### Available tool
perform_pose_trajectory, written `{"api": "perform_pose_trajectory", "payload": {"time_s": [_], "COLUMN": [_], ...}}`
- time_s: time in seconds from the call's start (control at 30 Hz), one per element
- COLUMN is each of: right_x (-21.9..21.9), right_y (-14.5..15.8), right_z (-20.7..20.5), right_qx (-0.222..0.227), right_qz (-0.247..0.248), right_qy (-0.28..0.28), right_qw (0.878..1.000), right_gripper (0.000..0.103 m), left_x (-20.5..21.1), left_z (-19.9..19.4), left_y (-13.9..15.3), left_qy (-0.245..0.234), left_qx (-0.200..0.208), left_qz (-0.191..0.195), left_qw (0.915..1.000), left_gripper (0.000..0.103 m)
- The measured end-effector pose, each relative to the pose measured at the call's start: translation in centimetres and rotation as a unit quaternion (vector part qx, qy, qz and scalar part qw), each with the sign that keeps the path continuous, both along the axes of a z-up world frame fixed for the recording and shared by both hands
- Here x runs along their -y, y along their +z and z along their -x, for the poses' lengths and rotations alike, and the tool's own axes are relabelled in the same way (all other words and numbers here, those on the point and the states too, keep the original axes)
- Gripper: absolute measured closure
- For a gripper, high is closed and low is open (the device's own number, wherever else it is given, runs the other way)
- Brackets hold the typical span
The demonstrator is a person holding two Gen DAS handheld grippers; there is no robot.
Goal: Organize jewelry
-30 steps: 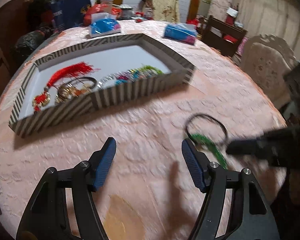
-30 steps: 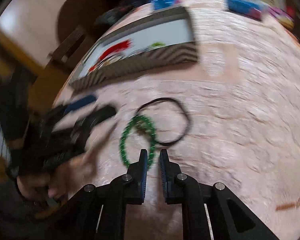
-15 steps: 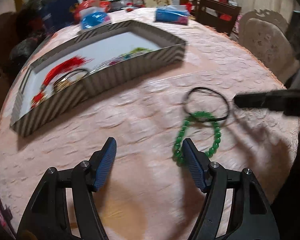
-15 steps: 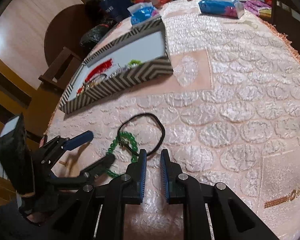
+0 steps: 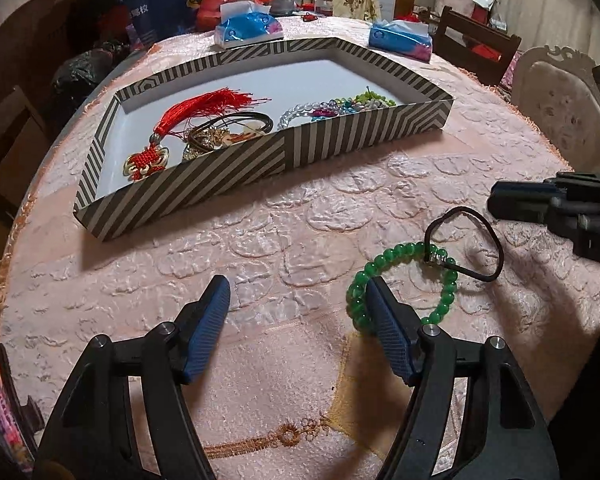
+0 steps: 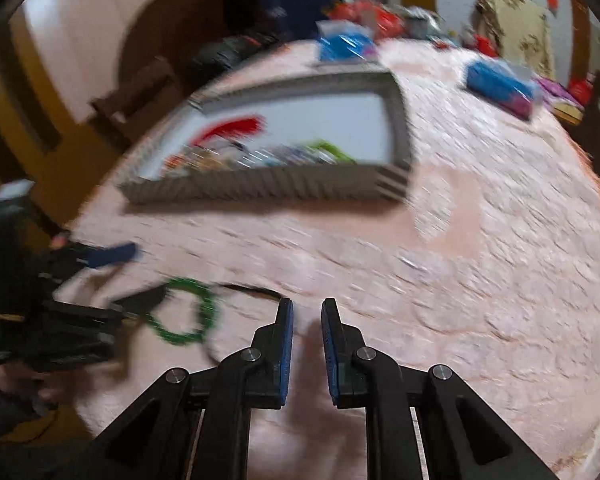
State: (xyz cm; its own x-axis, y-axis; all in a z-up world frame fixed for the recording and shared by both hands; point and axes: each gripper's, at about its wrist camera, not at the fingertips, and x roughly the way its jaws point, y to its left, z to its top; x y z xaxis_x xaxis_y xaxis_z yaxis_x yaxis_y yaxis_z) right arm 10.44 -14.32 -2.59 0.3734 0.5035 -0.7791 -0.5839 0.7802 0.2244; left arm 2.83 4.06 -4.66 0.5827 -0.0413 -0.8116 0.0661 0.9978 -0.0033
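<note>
A green bead bracelet [image 5: 396, 250] lies on the pink tablecloth, linked to a black cord loop [image 5: 496, 240]. My left gripper [image 5: 296, 292] is open just above the cloth. Its right finger [image 5: 384, 320] covers the bracelet's left edge, and the rest of the ring lies outside the jaws. The striped box [image 5: 292, 148] behind holds a red tassel knot [image 5: 204, 108] and bead bracelets [image 5: 332, 108]. My right gripper [image 6: 307, 308] is shut to a narrow gap with nothing in it, to the right of the blurred bracelet [image 6: 208, 304]. It also shows in the left wrist view as the right gripper [image 5: 520, 200].
Two blue tissue packs [image 5: 248, 32] [image 5: 400, 38] sit at the table's far side, behind the box. Chairs [image 5: 556, 112] stand around the round table. A flat colourful object [image 5: 4, 400] lies at the near left edge. The table edge [image 5: 572, 168] curves close on the right.
My left gripper has come in on the green bracelet, which now lies at its right finger. My right gripper has drawn off to the right of the bracelet and rolled.
</note>
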Motion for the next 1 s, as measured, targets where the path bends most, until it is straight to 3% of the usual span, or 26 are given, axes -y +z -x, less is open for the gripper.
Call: {"api": "perform_pose_trajectory", "payload": {"time_s": [0.07,0.2,0.23,0.4,0.53,0.6,0.67,0.77,0.87,0.97,1.0], "right_x": [-1.4,-2.6,-2.2,2.3,5.6,6.3,6.8,7.2,7.2,6.4,6.3], "right_y": [-0.8,-1.6,-1.5,-1.2,-0.8,-0.7,0.0,0.8,1.6,1.8,1.9], "right_z": [0.5,1.3,1.0,-1.7,-3.2,-3.3,-3.0,-2.0,-1.3,-1.2,-1.1], "right_qx": [0.016,0.067,0.074,0.057,0.02,0.004,0.003,0.016,0.029,0.036,0.039], "right_qz": [0.046,0.128,0.142,0.165,0.14,0.116,0.09,0.052,0.03,0.021,0.019], "right_qy": [0.013,0.01,-0.007,-0.126,-0.189,-0.195,-0.2,-0.205,-0.209,-0.205,-0.204], "right_qw": [0.999,0.989,0.987,0.976,0.972,0.974,0.976,0.977,0.977,0.978,0.978], "right_gripper": [0.067,0.061,0.056,0.056,0.056,0.056,0.056,0.056,0.056,0.056,0.056], "left_x": [0.0,-0.2,-0.3,-0.9,-1.3,-1.6,-1.3,0.2,1.0,1.0,1.0], "left_z": [0.0,0.0,0.0,-0.2,-0.7,-0.5,0.0,0.7,0.1,-0.2,-0.1], "left_y": [0.0,0.0,-0.1,-0.1,-0.1,0.2,0.7,1.3,0.5,0.2,0.2], "left_qy": [0.002,0.004,0.006,0.016,0.022,0.016,-0.006,-0.049,-0.068,-0.063,-0.061], "left_qx": [0.001,0.004,0.004,0.006,0.007,0.007,0.016,0.033,0.015,0.017,0.018], "left_qz": [0.002,0.0,0.0,0.0,-0.002,0.018,0.039,0.041,0.053,0.053,0.051], "left_qw": [1.0,1.0,1.0,0.9999,0.9997,0.9997,0.9991,0.9974,0.9962,0.9964,0.9967], "left_gripper": [0.032,0.029,0.028,0.025,0.025,0.025,0.025,0.025,0.038,0.043,0.051]}}
